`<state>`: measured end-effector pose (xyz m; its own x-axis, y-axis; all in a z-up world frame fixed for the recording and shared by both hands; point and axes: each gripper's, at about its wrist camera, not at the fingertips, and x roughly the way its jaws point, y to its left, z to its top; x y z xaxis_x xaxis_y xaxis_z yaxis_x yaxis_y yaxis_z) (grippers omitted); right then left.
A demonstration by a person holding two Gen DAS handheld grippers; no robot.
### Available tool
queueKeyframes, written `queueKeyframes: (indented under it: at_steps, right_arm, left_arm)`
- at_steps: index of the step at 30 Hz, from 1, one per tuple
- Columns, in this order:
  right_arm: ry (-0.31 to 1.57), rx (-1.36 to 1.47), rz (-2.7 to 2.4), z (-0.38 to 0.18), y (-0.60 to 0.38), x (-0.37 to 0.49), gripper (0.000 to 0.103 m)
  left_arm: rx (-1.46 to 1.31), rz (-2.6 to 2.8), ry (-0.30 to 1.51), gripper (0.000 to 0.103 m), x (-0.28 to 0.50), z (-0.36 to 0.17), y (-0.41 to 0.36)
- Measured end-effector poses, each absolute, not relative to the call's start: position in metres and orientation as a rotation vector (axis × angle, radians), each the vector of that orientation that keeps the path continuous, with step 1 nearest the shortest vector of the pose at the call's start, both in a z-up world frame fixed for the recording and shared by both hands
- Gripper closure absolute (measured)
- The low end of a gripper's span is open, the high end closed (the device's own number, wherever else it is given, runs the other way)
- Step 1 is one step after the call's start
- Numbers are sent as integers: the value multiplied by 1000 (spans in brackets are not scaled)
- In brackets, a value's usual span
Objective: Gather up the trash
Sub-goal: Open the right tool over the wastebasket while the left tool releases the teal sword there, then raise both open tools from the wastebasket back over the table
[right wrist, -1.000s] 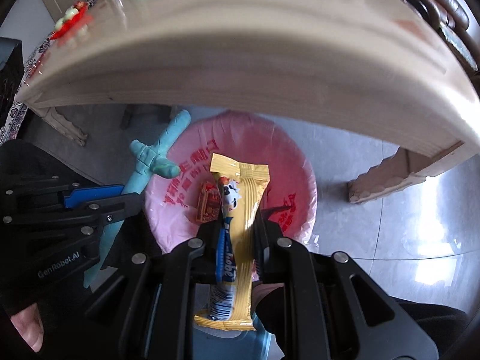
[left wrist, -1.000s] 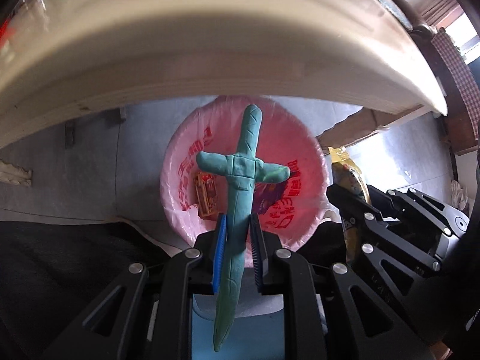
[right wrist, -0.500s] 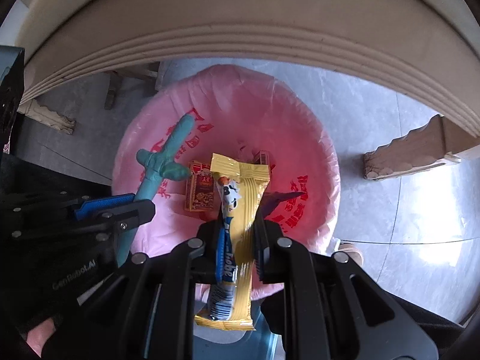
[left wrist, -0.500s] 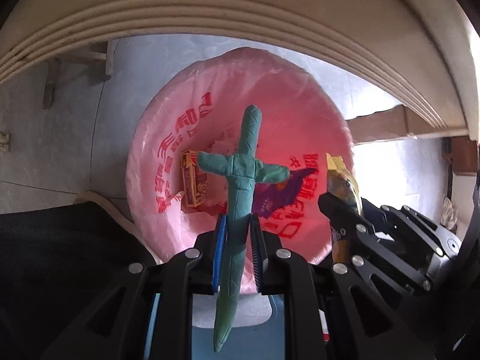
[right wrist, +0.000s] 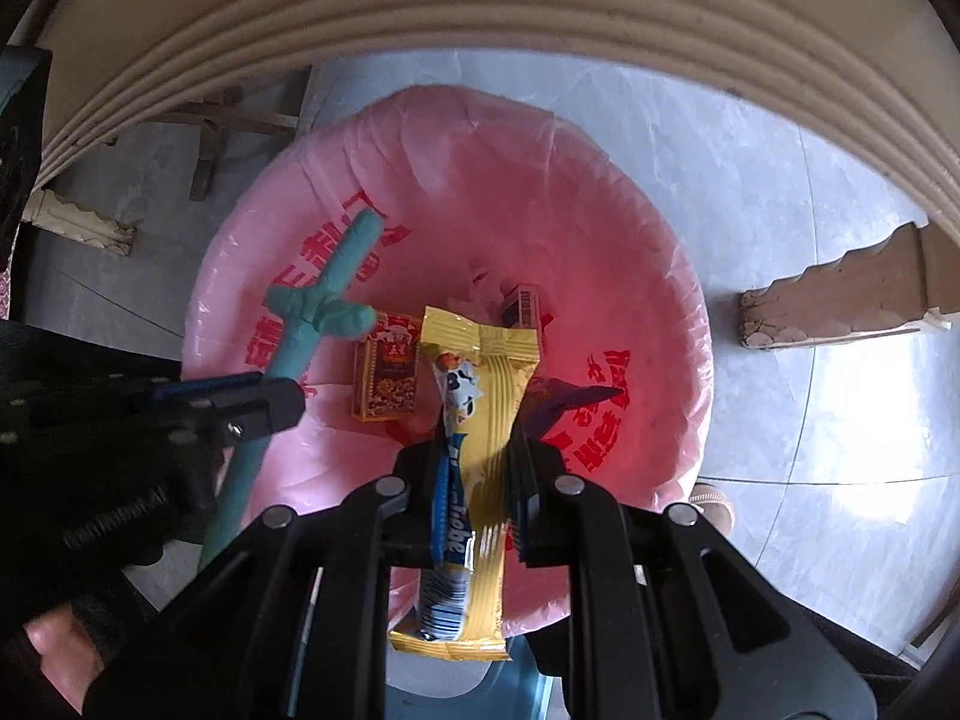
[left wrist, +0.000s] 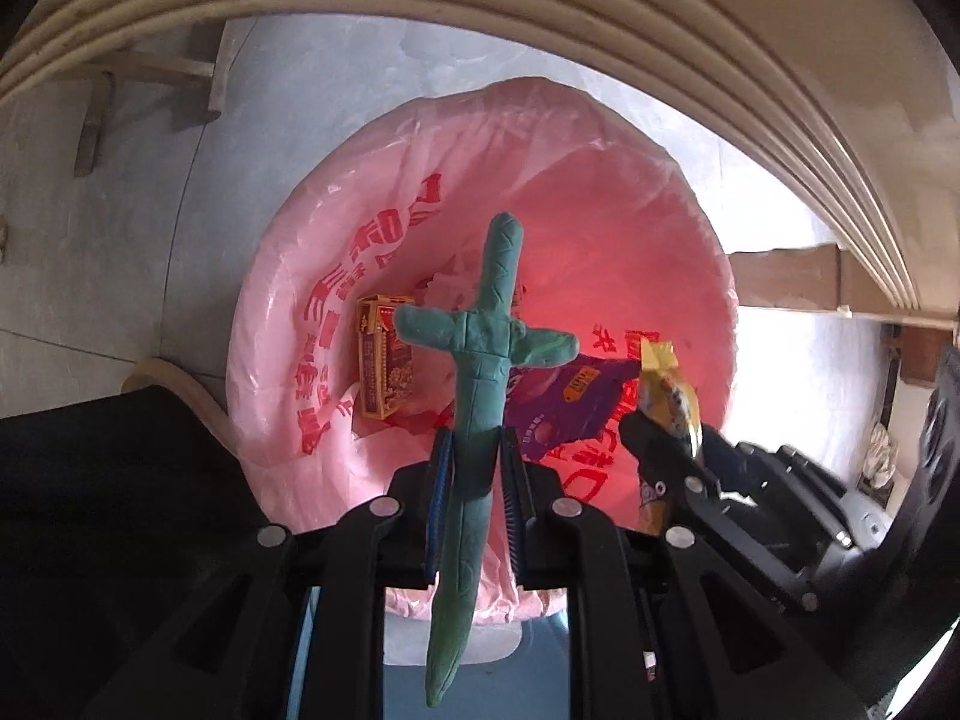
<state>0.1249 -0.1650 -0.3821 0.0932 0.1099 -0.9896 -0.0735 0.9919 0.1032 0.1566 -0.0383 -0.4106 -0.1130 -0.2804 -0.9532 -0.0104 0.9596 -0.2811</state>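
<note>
A teal clay cross is being clenched by the left gripper above the pink-lined trash bin. A yellow snack wrapper is being gripped by the right gripper over the same bin, where a small orange box is lying.

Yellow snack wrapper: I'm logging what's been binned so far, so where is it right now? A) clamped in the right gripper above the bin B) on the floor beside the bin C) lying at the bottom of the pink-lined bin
A: the yellow snack wrapper sits pinched in the right gripper, over the pink-lined bin.
</note>
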Motion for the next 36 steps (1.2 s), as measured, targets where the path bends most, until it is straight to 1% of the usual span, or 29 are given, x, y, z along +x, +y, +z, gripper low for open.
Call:
queueKeyframes:
  at_steps: [5,6,8,9,10,12,13,14,18,21,22,23,25,29,36]
  right_arm:
    - [1503,51,146,-398,-162,130,86]
    - [1509,72,157,-400,-162,132,85]
    - [1511,81,163,-403,-161,135,83]
    - [1507,74,161,-403,-161,136,75]
    - [1505,69,158,-403,-160,136,66]
    - [1496,76,161,-402,-160,137,57]
    - [1490,76,162,-400,-159,137,57]
    - [1488,72,162,-399,-158,138,56]
    - [1492,63,158,-400,-157,139,50]
    - [1489,54,154,-398,-160,138,49]
    - [1485,47,149,-396,-161,137,46]
    - [1476,37,139,-394,-161,137,43]
    - [1465,24,127,-391,-164,134,35]
    - [1452,27,111,-382,-169,129,33]
    - [1388,6,62,-346,-175,103,28]
  left_arm:
    - [-238,-233,1684,84,162,-415,-39]
    - [-241,-235,1688,77,163,-417,-40]
    - [-249,-238,1687,68,162,-418,-39]
    - [-250,-237,1685,64,162,-418,-38]
    - [-252,-232,1682,62,162,-418,-36]
    - [-256,-216,1666,51,163,-417,-33]
    - [-250,-202,1655,47,163,-416,-31]
    - [-250,-197,1649,41,165,-415,-29]
    - [-229,-180,1638,31,164,-414,-29]
    - [-176,-171,1627,29,160,-412,-31]
    - [-145,-165,1618,29,158,-410,-31]
    - [-125,-161,1609,26,157,-409,-32]
    - [-71,-150,1577,25,154,-401,-31]
    - [12,-132,1500,20,149,-381,-31]
    - [79,-127,1394,19,129,-342,-33]
